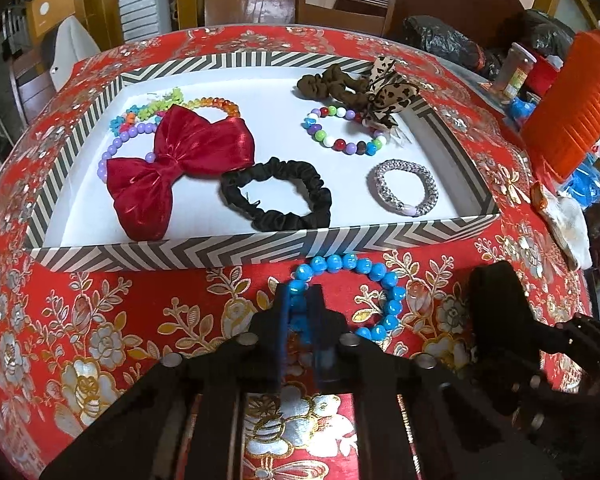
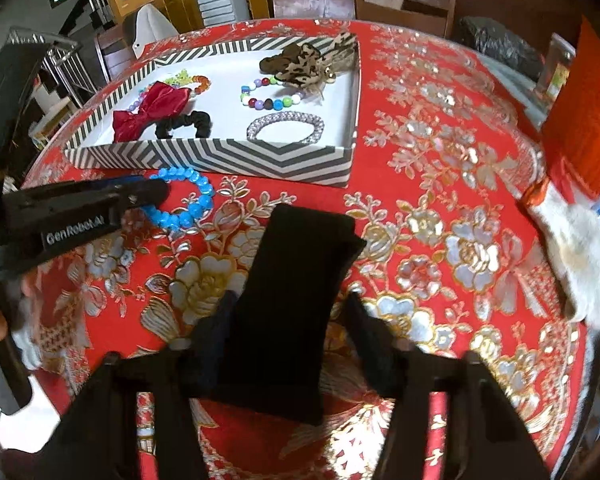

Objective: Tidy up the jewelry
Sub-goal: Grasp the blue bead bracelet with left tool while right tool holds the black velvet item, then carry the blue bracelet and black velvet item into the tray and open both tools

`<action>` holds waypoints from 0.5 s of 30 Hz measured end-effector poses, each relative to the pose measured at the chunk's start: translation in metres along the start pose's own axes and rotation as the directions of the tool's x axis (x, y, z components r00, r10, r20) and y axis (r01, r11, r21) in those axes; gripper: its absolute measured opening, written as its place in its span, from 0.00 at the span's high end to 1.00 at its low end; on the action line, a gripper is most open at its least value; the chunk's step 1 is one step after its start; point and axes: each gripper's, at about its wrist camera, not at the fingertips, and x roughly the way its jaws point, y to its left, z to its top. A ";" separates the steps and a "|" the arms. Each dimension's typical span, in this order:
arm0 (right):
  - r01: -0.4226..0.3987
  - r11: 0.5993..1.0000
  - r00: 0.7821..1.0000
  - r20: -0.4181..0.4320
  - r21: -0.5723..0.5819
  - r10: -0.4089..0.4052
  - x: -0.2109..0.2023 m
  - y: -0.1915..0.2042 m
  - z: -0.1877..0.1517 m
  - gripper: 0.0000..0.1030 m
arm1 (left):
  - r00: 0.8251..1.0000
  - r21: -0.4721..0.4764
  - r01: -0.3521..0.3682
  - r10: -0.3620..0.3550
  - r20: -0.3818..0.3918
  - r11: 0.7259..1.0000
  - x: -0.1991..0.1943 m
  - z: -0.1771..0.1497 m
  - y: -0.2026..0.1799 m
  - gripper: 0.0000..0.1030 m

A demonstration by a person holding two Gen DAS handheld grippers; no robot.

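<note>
A blue bead bracelet (image 1: 356,288) is seen lying on the red floral tabletop (image 1: 120,320), just in front of the near wall of a chevron-striped box (image 1: 180,250). The left claw (image 1: 300,300) is brought together on the left side of this bracelet, whose beads are pinched between its blue-padded fingers (image 1: 284,320); in the right wrist view the same claw (image 2: 156,194) is shown reaching in from the left onto the bracelet (image 2: 192,208). The right claw (image 2: 288,320) is clamped on a flat black object (image 2: 292,280), which is held upright above the tabletop, near the bracelet and to its right. Inside the box, on its white floor, a red satin bow (image 1: 180,168), a black scrunchie (image 1: 276,196), a silver beaded bracelet (image 1: 406,188), a multicoloured bead bracelet (image 1: 344,132) and a brown scrunchie with a leopard-print bow (image 1: 364,88) are laid out apart from one another. More coloured bead bracelets (image 1: 148,120) are partly covered by the red bow. An orange ribbed container (image 1: 572,104) is seen at the tabletop's right edge.
</note>
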 end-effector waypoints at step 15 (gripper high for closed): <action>-0.117 0.993 0.989 0.099 0.024 0.114 -0.038 -0.005 0.012 0.84 | 0.991 0.016 0.122 -0.123 0.050 0.992 -0.064 0.006 0.011 0.92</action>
